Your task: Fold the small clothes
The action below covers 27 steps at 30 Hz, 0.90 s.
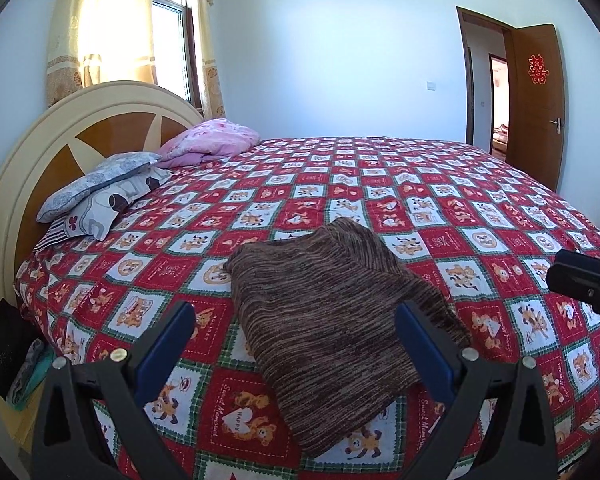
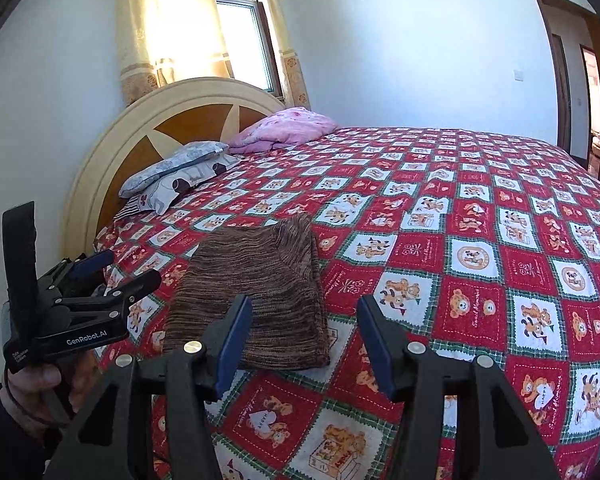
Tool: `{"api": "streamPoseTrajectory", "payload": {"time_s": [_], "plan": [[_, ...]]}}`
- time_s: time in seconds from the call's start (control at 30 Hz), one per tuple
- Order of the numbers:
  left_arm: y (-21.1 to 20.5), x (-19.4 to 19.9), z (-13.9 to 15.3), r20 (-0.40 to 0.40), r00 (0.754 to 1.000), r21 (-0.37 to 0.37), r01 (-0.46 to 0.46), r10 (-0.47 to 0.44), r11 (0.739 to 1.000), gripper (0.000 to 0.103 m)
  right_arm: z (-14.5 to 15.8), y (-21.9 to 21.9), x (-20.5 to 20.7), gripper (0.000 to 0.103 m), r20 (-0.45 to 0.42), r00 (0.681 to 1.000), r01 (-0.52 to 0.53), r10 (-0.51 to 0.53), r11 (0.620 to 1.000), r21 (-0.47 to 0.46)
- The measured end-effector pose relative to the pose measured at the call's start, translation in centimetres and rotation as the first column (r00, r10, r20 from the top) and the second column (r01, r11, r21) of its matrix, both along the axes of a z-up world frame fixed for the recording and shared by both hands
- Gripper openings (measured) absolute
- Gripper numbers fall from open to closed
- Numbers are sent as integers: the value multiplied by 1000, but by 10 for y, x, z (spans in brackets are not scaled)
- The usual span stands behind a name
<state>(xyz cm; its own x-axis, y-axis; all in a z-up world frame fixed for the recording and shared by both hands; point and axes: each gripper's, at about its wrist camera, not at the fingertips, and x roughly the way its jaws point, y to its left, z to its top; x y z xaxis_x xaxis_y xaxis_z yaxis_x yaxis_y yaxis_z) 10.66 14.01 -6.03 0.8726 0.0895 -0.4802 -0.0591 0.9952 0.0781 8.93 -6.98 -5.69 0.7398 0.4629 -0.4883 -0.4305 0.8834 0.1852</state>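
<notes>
A brown striped knit garment [image 1: 332, 312] lies folded into a flat rectangle on the red checked teddy-bear bedspread [image 1: 440, 208]. It also shows in the right wrist view [image 2: 256, 292]. My left gripper [image 1: 296, 316] is open and empty, held above the near end of the garment, its blue pads apart. It also shows in the right wrist view [image 2: 128, 272], left of the garment. My right gripper [image 2: 304, 312] is open and empty, just right of the garment's near corner. Part of it shows at the right edge of the left wrist view [image 1: 580, 280].
Grey patterned pillows [image 1: 100, 192] and a pink quilt [image 1: 212, 140] lie by the round headboard [image 1: 60, 136]. Folded clothes [image 1: 24, 376] sit on a stand left of the bed. An open wooden door [image 1: 536, 100] is at the far right.
</notes>
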Motion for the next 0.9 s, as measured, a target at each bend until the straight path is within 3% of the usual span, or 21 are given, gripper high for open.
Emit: {"api": "streamPoseTrajectory", "payload": {"time_s": [0.53,0.9], "plan": [[-3,0,-2,-7,1000,-2,2,-2,1000,102,4,1,-6,58,24,1000,9,-8,1000,-5],[-4,-2,2,9,1000,-19,-8,8,1000,103,13,4,-16,58,89,996,13,-11,1000,-22]]}}
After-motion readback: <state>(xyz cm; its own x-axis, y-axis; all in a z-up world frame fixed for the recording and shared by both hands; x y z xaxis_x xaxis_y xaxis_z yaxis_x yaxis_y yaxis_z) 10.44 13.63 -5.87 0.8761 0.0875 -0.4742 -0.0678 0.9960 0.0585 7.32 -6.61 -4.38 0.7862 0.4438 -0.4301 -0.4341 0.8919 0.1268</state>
